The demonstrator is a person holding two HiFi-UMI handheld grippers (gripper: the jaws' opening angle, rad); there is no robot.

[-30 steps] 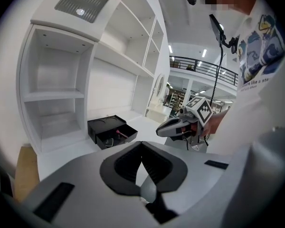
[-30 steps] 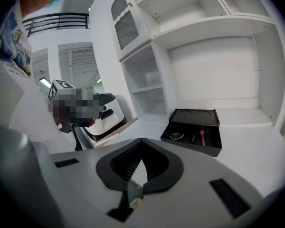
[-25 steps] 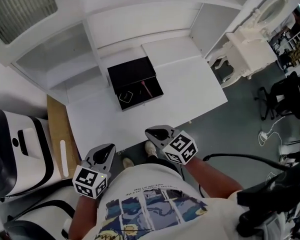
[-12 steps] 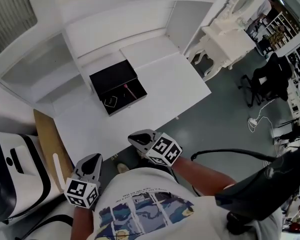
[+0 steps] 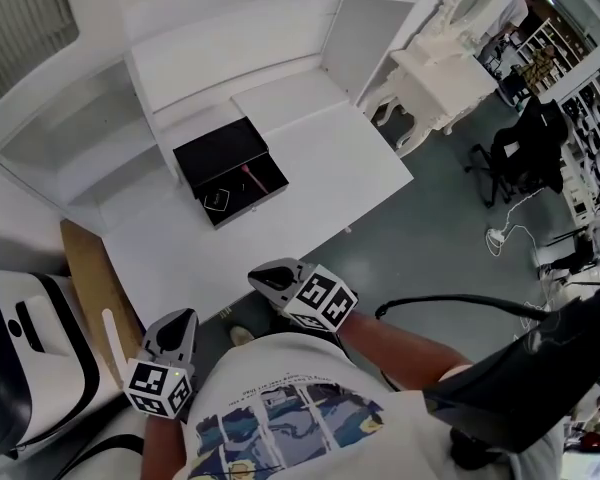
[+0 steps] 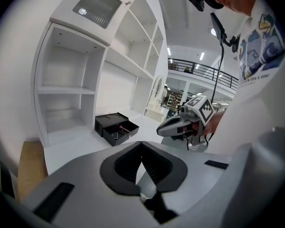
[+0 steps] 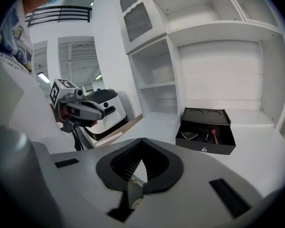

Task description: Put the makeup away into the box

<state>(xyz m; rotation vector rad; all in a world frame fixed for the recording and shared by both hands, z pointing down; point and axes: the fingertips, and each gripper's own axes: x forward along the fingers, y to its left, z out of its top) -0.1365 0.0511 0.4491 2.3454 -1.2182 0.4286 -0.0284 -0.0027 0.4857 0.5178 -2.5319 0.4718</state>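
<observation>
Standing back from the desk (image 5: pixel 320 183), the person held both grippers low and close to the body, well apart from anything they might handle; that pose suited arms at rest rather than a reach. The left gripper (image 5: pixel 181 316) had its jaws together with nothing between them, as its own view (image 6: pixel 141 144) showed; the right gripper (image 5: pixel 254 279) matched it, jaws together and empty (image 7: pixel 142 142); each was aimed slightly down towards the desk. That made two grippers and no load.

Farther off, one black box (image 5: pixel 218 149) sat on the desk's far left part, just in front of the white shelves (image 5: pixel 230 63). Its lid stood raised at the back, probably so things could be dropped in from the front and above. Inside lay one red-handled piece (image 5: pixel 248 175), slanted across the tray, and beside it at least one dark piece with a pale outline (image 5: pixel 215 200); the right gripper view (image 7: pixel 190 135) hinted at a second dark one, though I could not tell for certain. No makeup showed on the desk outside the box, so the putting-away looked about done, with perhaps only the lid left to shut.
</observation>
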